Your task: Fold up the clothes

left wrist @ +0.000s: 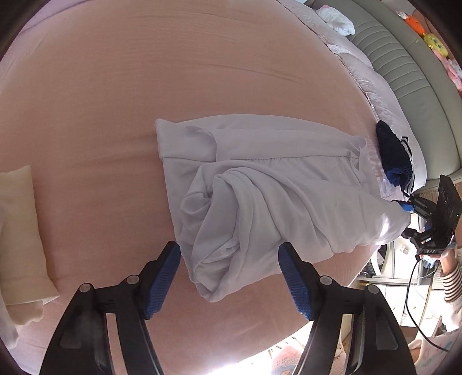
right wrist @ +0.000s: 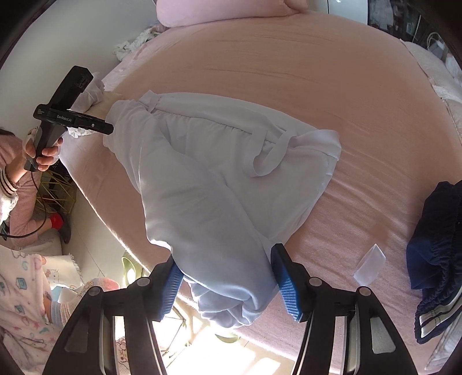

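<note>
Pale grey-white trousers (left wrist: 260, 184) lie crumpled on the pink bed sheet (left wrist: 144, 72), waistband toward the far side. My left gripper (left wrist: 229, 253) hangs open over a bunched fold near the bed's edge, the cloth lying loose between its blue pads (left wrist: 161, 282). In the right wrist view the same trousers (right wrist: 216, 178) run down to my right gripper (right wrist: 225, 259). It stands open astride the leg end at the mattress edge, and the cloth fills the gap between its fingers. A hand holds the left gripper (right wrist: 108, 129) at the waistband end.
Dark navy shorts (right wrist: 439, 245) lie to the right on the bed, also seen as navy shorts (left wrist: 395, 155). A small clear plastic piece (right wrist: 371, 264) lies beside them. A cream pillow (left wrist: 20, 230) sits at the left, a pink pillow (right wrist: 225, 11) at the far side. The floor drops off beyond the mattress edge (right wrist: 115, 230).
</note>
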A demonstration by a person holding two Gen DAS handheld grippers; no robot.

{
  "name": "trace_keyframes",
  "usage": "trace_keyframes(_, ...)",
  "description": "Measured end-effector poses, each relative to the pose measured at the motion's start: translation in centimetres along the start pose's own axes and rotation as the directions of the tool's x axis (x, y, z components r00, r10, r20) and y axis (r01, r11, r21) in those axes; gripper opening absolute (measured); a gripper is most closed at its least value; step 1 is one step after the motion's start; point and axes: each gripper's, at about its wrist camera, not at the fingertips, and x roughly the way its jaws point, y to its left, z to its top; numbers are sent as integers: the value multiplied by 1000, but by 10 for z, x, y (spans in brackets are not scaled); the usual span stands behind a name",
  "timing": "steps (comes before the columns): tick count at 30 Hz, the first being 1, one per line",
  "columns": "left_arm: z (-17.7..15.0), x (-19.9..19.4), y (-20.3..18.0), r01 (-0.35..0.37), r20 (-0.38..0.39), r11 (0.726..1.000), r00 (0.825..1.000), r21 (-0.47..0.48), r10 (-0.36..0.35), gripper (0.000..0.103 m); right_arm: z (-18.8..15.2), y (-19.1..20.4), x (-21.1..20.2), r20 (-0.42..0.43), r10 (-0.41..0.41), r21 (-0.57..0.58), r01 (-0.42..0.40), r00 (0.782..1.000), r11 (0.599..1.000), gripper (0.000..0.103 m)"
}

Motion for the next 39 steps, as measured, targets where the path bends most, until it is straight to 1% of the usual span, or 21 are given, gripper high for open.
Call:
trace_keyframes(2,4,1,-7,-24,22,999,999,22,24,69,1,1,0,12,-29,-6,29,1000,1000,64)
trace_keyframes(4,8,6,-11,-13,26,999,1000,31,12,69,1,0,-2,24,-28,-2,28,999,1000,64)
trace_keyframes(7,9,18,-13,-21,31,999,999,28,20,69,2,-3,-3,36,-24,4,24,999,1000,64)
trace_keyframes(8,9,22,-13,-23,33,999,999,25,22,69,2,-3,-2,37,-20,6,19,999,1000,64)
trace_keyframes(10,10,26,-7,-17,54,1000,998,-14,18,69,0,-5,-2,41,-13,13,13,999,1000,64)
trace_keyframes(13,10,30,2,10,63,997,998,-79,-5,69,-5,-8,-4,40,0,40,-2,999,999,64)
trace_keyframes(16,10,31,4,5,71,996,997,-85,1,69,-11,-9,-8,39,-3,38,2,999,999,64)
trace_keyframes(19,10,32,-1,-27,75,998,997,-62,31,69,-13,-6,-8,41,-18,8,17,999,1000,64)
trace_keyframes(22,12,34,-1,-36,77,998,996,-60,40,69,-13,-1,-6,53,-31,-17,32,998,999,64)
trace_keyframes(24,13,35,1,-31,80,997,996,-66,37,69,-14,0,-2,49,-65,-16,65,997,998,64)
trace_keyframes(26,13,36,2,-29,85,997,996,-70,35,70,-13,1,0,49,-74,-10,74,996,997,64)
trace_keyframes(28,12,36,2,-35,94,997,995,-65,41,70,-12,1,4,34,-132,4,132,991,991,64)
trace_keyframes(29,12,36,2,-38,96,997,994,-61,44,70,-11,1,6,22,-143,19,143,989,990,63)
trace_keyframes(31,13,37,2,-44,99,998,994,-54,49,70,-8,1,11,-2,-157,53,157,988,986,55)
trace_keyframes(32,13,37,2,-47,99,997,994,-53,52,70,-7,1,13,-14,-163,70,164,987,984,45)
trace_keyframes(34,14,37,1,-59,99,997,993,-48,64,70,-5,5,14,-14,-201,77,201,980,977,44)
trace_keyframes(36,14,36,-2,-84,111,996,990,-36,87,70,-2,8,16,-19,-225,75,226,974,971,38)
trace_keyframes(38,12,35,-7,-123,141,992,982,-17,124,70,-1,9,16,-29,-228,92,229,973,969,37)
trace_keyframes(39,9,34,-12,-155,166,988,974,1,152,70,-1,8,15,-28,-230,94,231,973,968,35)
